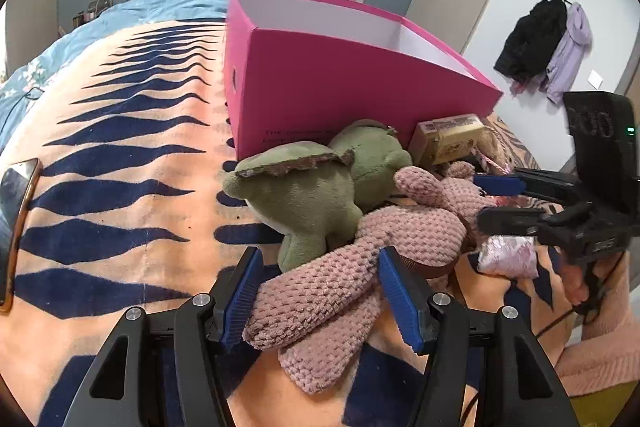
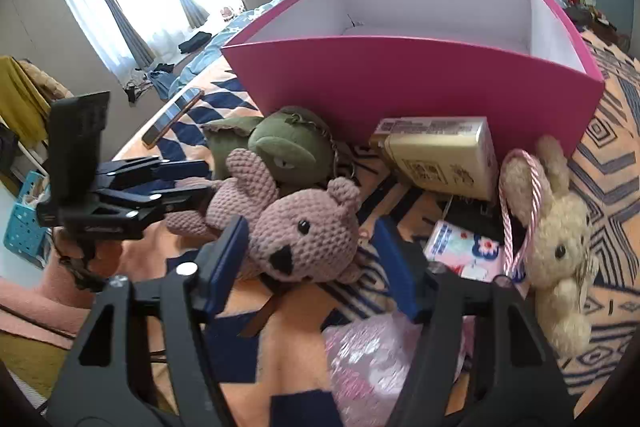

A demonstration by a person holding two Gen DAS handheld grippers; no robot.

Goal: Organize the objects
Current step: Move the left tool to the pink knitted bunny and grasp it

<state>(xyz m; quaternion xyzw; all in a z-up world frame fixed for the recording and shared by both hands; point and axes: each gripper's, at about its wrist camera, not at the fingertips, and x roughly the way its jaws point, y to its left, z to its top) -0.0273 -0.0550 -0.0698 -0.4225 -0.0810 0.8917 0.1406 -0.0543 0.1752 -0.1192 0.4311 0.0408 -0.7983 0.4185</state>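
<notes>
Blue pads (image 1: 244, 291) of the left gripper (image 1: 320, 301) straddle the legs of a pink knitted plush bear (image 1: 400, 239); the left pad touches the yarn, but whether the right pad presses it cannot be told. Around the bear's head the right gripper (image 2: 310, 259) sits half spread, its left finger against the cheek and its right finger standing apart. Behind the bear lies a green plush frog (image 1: 316, 199), against the near wall of a tall open pink cardboard box (image 1: 340, 83) with a white inside. Just right of the frog, also at the box's near wall, rests a gold rectangular carton (image 2: 440, 155). Further right of the box's corner lies a cream plush rabbit (image 2: 560, 243) with a pink-and-white cord loop. A floral tissue packet (image 2: 464, 251) lies between bear and rabbit. Well left of the box, a phone (image 1: 14, 223) lies on the orange and navy blanket (image 1: 120, 187).
</notes>
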